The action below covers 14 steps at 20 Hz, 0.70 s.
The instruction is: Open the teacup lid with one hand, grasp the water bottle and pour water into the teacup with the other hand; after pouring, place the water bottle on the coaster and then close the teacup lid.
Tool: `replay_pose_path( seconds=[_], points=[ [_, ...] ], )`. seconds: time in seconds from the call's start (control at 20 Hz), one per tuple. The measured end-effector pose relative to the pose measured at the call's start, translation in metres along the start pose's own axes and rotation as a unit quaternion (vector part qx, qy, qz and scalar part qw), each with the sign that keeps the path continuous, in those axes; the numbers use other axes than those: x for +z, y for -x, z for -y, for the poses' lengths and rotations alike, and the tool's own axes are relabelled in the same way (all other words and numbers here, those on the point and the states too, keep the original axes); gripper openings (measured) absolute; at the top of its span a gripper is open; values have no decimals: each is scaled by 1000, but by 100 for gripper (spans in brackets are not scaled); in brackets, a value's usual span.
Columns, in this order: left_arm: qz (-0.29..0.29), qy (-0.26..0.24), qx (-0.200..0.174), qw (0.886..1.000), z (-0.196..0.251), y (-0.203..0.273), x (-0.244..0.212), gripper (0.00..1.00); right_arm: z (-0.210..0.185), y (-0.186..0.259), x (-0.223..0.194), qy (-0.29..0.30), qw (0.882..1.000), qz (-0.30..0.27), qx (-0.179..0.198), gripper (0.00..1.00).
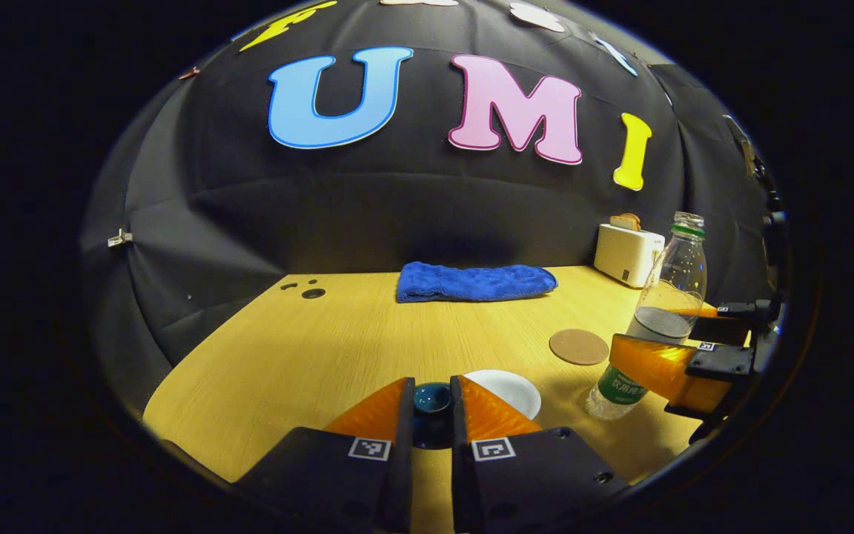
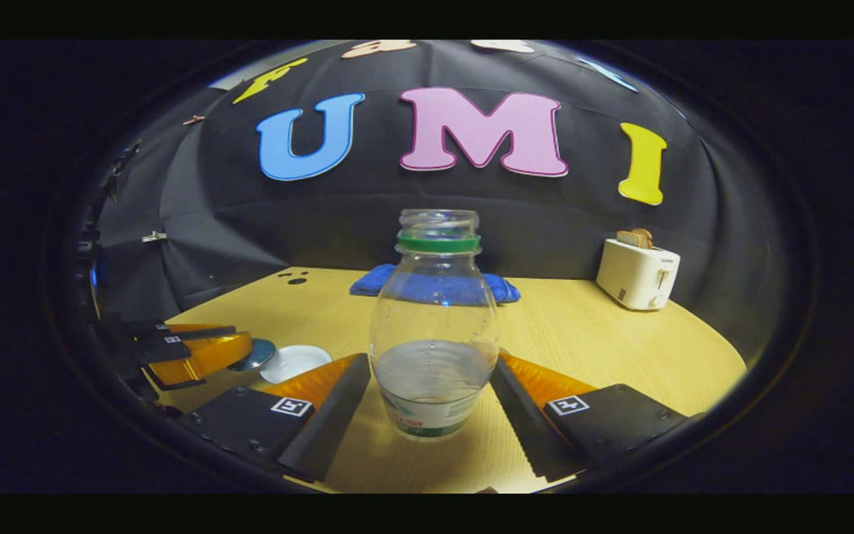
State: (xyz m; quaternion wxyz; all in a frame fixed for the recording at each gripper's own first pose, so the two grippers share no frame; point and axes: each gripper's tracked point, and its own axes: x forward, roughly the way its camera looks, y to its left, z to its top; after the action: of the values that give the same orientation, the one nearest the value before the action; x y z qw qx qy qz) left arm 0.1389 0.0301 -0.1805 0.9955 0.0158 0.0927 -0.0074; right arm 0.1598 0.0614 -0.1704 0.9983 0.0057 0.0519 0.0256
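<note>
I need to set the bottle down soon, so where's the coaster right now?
In the left gripper view the coaster lies flat on the table, right of centre, between the blue towel and the water bottle.

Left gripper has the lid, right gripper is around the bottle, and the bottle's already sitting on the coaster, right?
Not quite. The bottle is not on the coaster; the left gripper view shows it beside the coaster, on the table. The rest holds: the left gripper has the lid, and the right gripper is around the bottle.
</note>
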Motion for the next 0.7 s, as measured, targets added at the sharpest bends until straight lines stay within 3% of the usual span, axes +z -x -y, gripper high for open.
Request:
replay_pose_path(
  seconds=[0.3,0.4,0.45,0.7],
  points=[
    [-4,-2,-3,1000,-6,0,-2,25,0,-8,1,-16,1000,5,-11,97],
    [-3,-4,-5,1000,-6,-1,-2,25,2,-9,2,-15,1000,9,-16,90],
    [-3,-5,-6,1000,-6,-1,-2,25,1,-9,3,-14,1000,11,-16,82],
    [0,-6,-6,1000,-11,2,-1,25,-4,-10,5,12,1000,13,-9,80]
  ],
)
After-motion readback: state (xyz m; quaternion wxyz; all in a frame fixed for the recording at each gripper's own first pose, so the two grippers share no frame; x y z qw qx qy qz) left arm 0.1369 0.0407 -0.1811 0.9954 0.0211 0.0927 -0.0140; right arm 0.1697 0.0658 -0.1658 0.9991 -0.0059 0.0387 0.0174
